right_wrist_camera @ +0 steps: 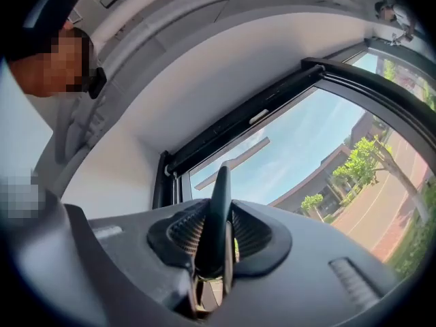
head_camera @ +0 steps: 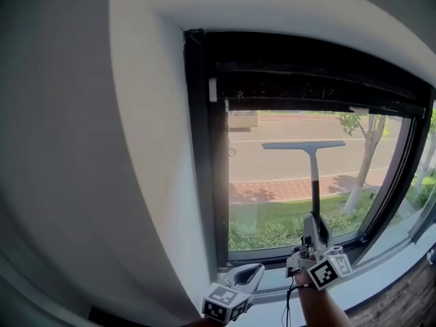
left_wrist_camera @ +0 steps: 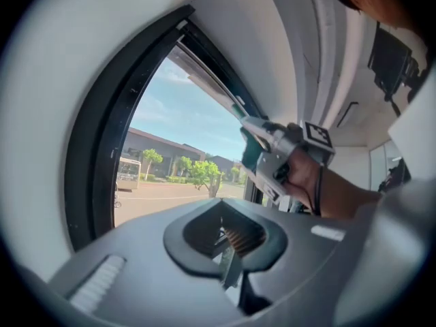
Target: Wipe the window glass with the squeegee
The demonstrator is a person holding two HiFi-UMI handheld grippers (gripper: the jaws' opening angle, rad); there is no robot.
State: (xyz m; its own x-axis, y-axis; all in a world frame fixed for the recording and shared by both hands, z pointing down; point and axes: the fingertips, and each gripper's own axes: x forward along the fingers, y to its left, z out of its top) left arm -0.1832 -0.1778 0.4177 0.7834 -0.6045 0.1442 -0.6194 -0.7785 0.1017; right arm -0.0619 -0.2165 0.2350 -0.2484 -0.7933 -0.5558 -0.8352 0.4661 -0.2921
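Note:
The squeegee's pale blade [head_camera: 303,144] lies flat across the upper part of the window glass [head_camera: 272,176], with its dark handle [head_camera: 315,189] running straight down. My right gripper [head_camera: 315,231] is shut on the lower end of that handle. In the right gripper view the handle [right_wrist_camera: 219,203] stands between the ribbed pads, the blade [right_wrist_camera: 231,161] far up against the sky. My left gripper [head_camera: 253,271] hangs low near the sill, left of the right one, tips together and nothing in them. In the left gripper view its jaws [left_wrist_camera: 223,206] point at the window, with the right gripper [left_wrist_camera: 272,157] ahead.
A black window frame [head_camera: 201,148] surrounds the glass, set in a deep white wall recess [head_camera: 146,155]. A pale sill [head_camera: 385,274] runs below, with a wooden surface [head_camera: 409,305] at the lower right. A second angled pane [head_camera: 424,182] adjoins on the right.

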